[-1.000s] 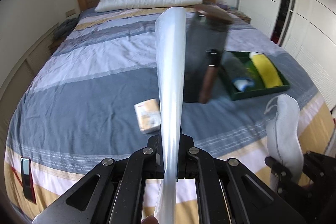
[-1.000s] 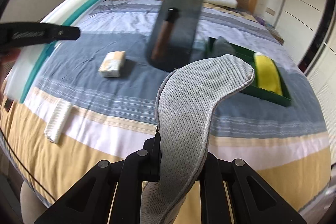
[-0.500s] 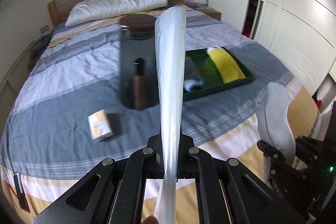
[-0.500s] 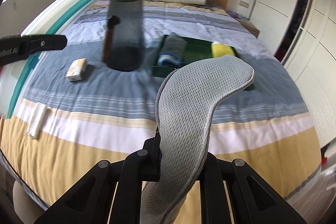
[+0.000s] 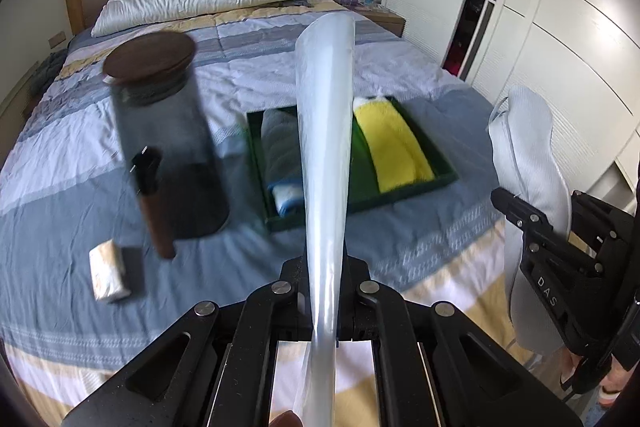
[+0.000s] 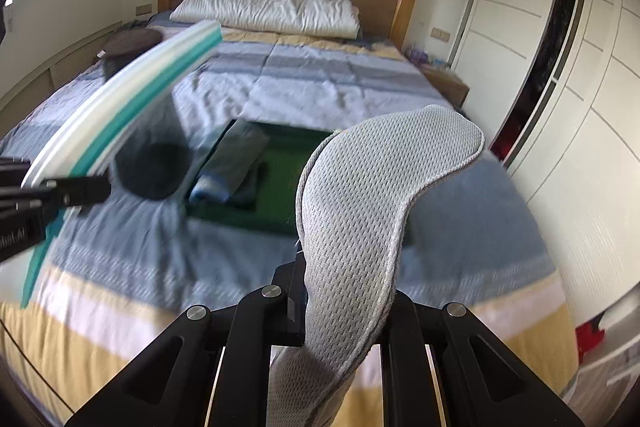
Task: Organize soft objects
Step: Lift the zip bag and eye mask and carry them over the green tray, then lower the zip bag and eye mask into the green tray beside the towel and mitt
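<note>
Left wrist view: the left gripper (image 5: pixel 326 283) is clamped on a pale, translucent insole (image 5: pixel 325 131) with a teal edge, held upright above the striped bed (image 5: pixel 72 163). In the same view the right gripper (image 5: pixel 536 227) is closed on a grey mesh insole (image 6: pixel 360 211). Ahead, the green tray (image 5: pixel 440 183) is seen holding a rolled grey-blue towel (image 5: pixel 280 155) and a yellow cloth (image 5: pixel 396 143), with bare floor between them. A good placement is judged to need each insole lowered flat into that gap — clear of the dark lidded glass jar (image 5: pixel 168 131) just beside the tray — before the fingers are eased apart.
</note>
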Action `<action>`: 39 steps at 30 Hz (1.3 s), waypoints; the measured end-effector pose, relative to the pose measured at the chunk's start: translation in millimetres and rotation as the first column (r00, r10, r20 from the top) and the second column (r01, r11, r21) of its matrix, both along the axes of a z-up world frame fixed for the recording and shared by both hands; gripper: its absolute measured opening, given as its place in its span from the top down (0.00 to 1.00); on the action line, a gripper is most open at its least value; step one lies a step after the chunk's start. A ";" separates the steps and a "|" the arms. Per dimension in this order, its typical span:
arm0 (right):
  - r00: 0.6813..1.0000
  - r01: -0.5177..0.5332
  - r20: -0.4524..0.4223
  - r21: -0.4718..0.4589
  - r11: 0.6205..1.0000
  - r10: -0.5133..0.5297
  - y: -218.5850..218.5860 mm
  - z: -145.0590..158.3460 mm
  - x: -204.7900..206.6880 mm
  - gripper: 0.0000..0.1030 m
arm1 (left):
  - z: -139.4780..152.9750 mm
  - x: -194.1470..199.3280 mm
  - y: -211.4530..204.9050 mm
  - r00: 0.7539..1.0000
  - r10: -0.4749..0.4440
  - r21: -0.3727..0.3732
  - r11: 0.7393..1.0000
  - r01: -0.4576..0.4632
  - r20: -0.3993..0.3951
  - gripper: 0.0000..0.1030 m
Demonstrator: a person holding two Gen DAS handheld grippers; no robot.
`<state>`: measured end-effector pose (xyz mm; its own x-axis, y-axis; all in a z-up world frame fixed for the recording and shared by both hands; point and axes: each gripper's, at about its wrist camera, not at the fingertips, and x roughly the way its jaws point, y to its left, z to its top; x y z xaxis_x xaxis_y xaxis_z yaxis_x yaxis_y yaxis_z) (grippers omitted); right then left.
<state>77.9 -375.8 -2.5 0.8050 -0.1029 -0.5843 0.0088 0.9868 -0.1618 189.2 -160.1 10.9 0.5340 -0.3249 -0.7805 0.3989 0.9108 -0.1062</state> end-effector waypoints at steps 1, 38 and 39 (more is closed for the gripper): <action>1.000 -0.002 0.007 -0.002 1.000 0.002 -3.8 2.8 7.1 0.89 | 0.6 4.8 -3.7 1.000 0.005 -0.001 1.000 -0.005 0.003 0.97; 0.995 -0.085 0.051 -0.063 0.994 0.089 -19.9 -13.7 173.9 0.89 | -27.8 110.9 -63.5 0.983 0.185 -0.005 0.983 -0.185 0.003 0.97; 0.994 -0.092 0.047 -0.051 0.994 0.095 -21.0 -14.3 178.3 0.89 | -29.7 113.0 -63.3 0.981 0.195 -0.005 0.981 -0.195 0.003 0.97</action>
<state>256.2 -396.8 -16.8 0.8403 -0.0532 -0.5395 -0.0741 0.9746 -0.2115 302.2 -223.4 -18.8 0.5900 -0.2179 -0.7774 0.2145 0.9706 -0.1093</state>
